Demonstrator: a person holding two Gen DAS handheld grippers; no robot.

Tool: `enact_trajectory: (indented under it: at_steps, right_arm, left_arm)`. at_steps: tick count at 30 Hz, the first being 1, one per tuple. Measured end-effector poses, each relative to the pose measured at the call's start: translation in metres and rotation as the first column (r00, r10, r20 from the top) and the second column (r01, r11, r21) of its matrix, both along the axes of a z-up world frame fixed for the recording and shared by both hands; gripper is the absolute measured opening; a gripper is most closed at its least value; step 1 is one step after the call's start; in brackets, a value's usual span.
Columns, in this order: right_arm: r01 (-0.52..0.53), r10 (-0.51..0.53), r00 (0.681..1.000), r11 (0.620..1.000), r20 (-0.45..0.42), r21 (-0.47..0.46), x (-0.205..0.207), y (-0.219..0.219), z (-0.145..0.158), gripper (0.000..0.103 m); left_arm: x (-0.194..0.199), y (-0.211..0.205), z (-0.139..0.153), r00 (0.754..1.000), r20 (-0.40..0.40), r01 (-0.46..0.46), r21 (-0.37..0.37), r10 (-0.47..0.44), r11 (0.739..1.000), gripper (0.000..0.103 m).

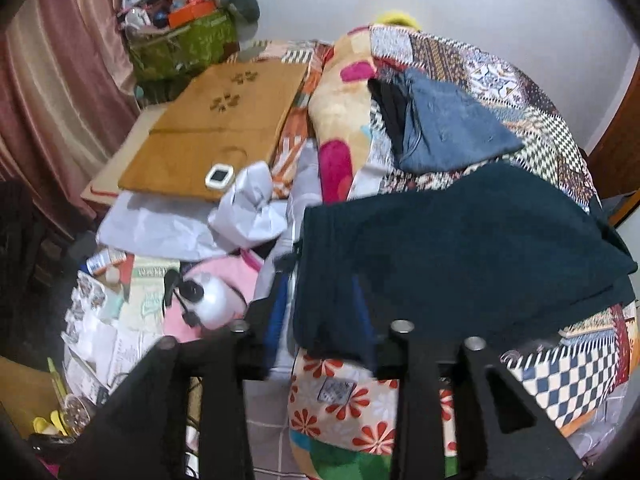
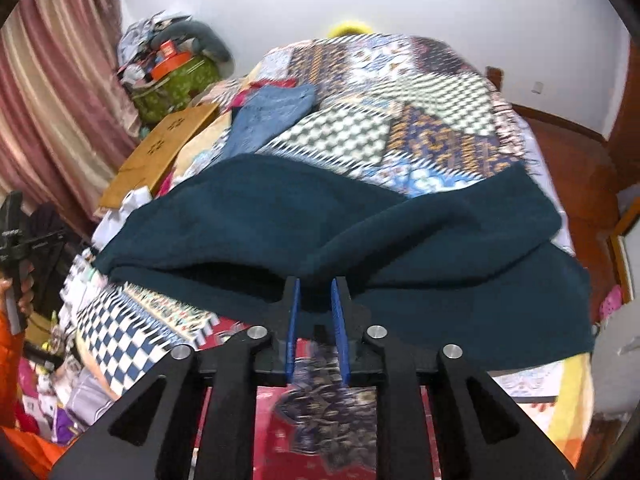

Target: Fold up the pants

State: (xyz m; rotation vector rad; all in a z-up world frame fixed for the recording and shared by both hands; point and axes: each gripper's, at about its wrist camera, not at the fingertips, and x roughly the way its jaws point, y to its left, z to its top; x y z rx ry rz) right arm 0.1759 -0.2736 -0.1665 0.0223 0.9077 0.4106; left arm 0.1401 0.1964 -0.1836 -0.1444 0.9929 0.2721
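Dark teal pants (image 1: 460,256) lie folded across a patchwork bedspread; they also show in the right wrist view (image 2: 360,240). My left gripper (image 1: 320,312) stands open at the pants' near left edge, with the fabric draped over and between its blue fingers (image 1: 280,312). My right gripper (image 2: 316,304) is at the pants' near edge, its blue fingers (image 2: 294,320) a little apart with a fold of the fabric between the tips; the fabric looks slack there.
Folded blue jeans (image 1: 452,124) lie further up the bed, beside a floral pillow (image 1: 344,112). A wooden board (image 1: 216,120), white cloth (image 1: 248,208), papers and a green bag (image 1: 180,44) crowd the left side. Curtains (image 2: 52,92) hang at left.
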Motion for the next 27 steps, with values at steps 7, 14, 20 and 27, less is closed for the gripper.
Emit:
enact_trajectory:
  at_steps: [7,14,20,27]
  right_arm:
    - [0.18,-0.179,0.983,0.984,0.032,-0.011,0.032,-0.049,0.008,0.057]
    - [0.291,-0.29,0.957,0.956,0.014,-0.048,0.086,-0.087,0.001,0.058]
    - [0.359,-0.362,0.931,0.93,-0.037,-0.072,0.142,-0.117,-0.021,0.058]
    - [0.394,-0.403,0.907,0.914,-0.119,-0.093,0.209,-0.133,-0.058,0.058]
  left_arm:
    - [0.042,-0.032,0.011,0.998,0.035,0.053,-0.004,-0.053,0.999,0.071]
    - [0.107,-0.066,-0.002,0.995,0.001,0.096,-0.046,-0.096,0.994,0.085]
    - [0.159,-0.086,-0.013,0.992,-0.026,0.122,-0.036,-0.123,0.992,0.085]
    - [0.208,-0.101,-0.031,0.989,-0.047,0.138,-0.042,-0.14,0.99,0.085]
